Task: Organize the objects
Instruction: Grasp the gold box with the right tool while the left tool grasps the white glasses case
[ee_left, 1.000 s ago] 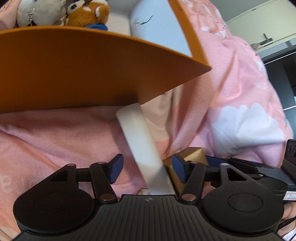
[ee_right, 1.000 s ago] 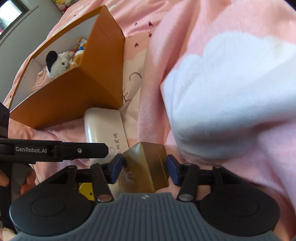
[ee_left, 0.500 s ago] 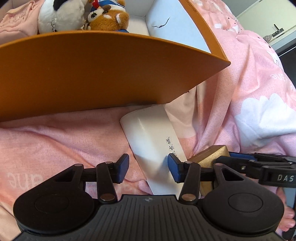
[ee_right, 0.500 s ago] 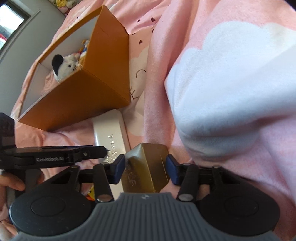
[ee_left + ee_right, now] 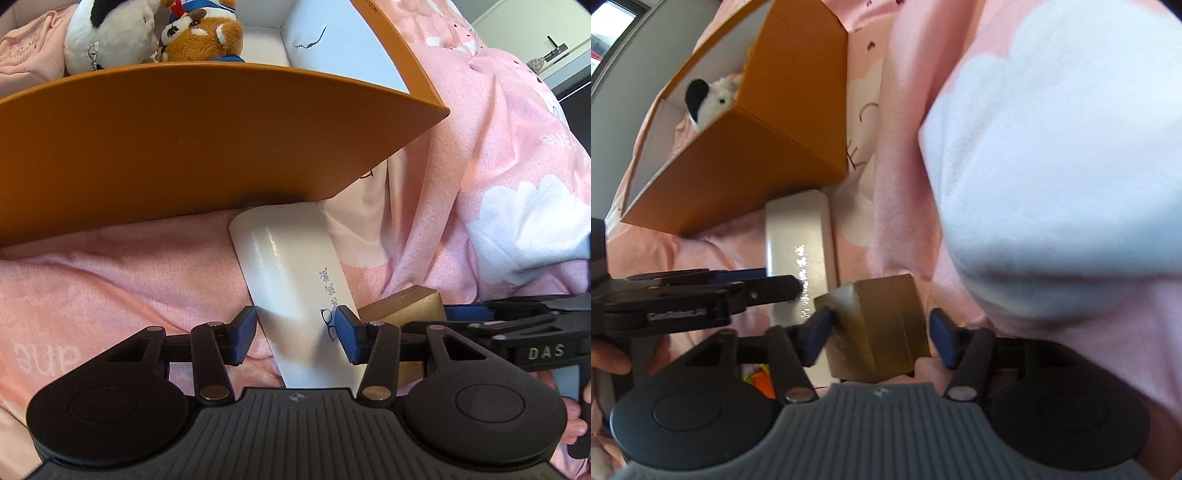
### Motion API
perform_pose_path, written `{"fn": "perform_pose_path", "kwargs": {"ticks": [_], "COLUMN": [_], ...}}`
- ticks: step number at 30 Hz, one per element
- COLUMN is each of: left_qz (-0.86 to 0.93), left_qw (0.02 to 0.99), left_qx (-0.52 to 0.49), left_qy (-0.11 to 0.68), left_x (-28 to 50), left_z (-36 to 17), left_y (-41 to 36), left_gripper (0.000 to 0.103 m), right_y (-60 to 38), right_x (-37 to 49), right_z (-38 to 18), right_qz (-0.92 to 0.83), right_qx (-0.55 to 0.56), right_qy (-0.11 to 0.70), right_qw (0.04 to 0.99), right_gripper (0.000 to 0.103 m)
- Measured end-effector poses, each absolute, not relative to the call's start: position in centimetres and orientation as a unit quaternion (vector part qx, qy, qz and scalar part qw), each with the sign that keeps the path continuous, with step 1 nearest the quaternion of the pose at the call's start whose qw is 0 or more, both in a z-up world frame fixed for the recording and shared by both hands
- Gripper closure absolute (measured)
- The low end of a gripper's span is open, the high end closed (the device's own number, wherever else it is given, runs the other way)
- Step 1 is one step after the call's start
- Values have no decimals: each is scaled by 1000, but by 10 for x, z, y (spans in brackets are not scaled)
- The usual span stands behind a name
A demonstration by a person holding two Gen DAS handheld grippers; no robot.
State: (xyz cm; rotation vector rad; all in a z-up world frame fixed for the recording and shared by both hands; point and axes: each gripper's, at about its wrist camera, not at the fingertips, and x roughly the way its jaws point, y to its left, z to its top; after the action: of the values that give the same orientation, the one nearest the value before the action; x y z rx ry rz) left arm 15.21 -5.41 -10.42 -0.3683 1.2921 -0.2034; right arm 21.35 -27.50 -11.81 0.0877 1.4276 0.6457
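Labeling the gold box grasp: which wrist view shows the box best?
Right wrist. The gold box sits centered between the right tool fingers, two faces visible. The left wrist view shows only its top corner, mostly hidden behind the left tool, which straddles the white case.

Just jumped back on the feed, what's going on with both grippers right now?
A person is tidying things on a pink bedspread into an orange box that already holds two plush toys. The left hand-held gripper straddles a white glasses case lying in front of the box, pads at its edges; a firm grip isn't clear. The right hand-held gripper brackets a small gold box beside the case, with a gap at its right pad, so it isn't clamped.
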Motion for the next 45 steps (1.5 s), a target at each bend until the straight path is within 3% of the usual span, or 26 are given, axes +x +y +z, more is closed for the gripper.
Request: {"fn": "perform_pose_path", "kwargs": {"ticks": [4,6,11,15,21,24,29,35,45], "left_qz": [-95,-96,-86,-64,-58,-74,-102,-99,-102], "left_qw": [778,780,789,796,799,813,825,820,812], "left_qx": [-172,-170,-169,-169,-183,-159,-61,-7,20], "left_qy": [597,595,585,577,569,556,552,564,574], "left_x": [152,151,148,145,136,135,135,137,143], "left_z": [-104,-103,-98,-95,-92,-86,-81,-94,-109], "left_y": [-53,-53,-48,-35,-24,-35,-66,-80,-89], "left_gripper": [45,45,53,53,53,41,24,19,20], "right_y": [-276,-274,-273,-258,-236,-243,-246,-246,-259], "right_x": [219,218,209,204,187,184,177,181,197], "right_z": [-131,-131,-122,-123,-114,-94,-67,-85,-94], "right_qz": [296,300,328,357,372,356,303,308,315], "right_qx": [55,57,60,94,54,28,-120,-153,-7], "right_qy": [656,656,641,650,635,607,515,524,577], "right_qw": [692,690,691,665,675,710,793,779,754], "right_gripper": [31,38,39,40,41,41,41,42,42]}}
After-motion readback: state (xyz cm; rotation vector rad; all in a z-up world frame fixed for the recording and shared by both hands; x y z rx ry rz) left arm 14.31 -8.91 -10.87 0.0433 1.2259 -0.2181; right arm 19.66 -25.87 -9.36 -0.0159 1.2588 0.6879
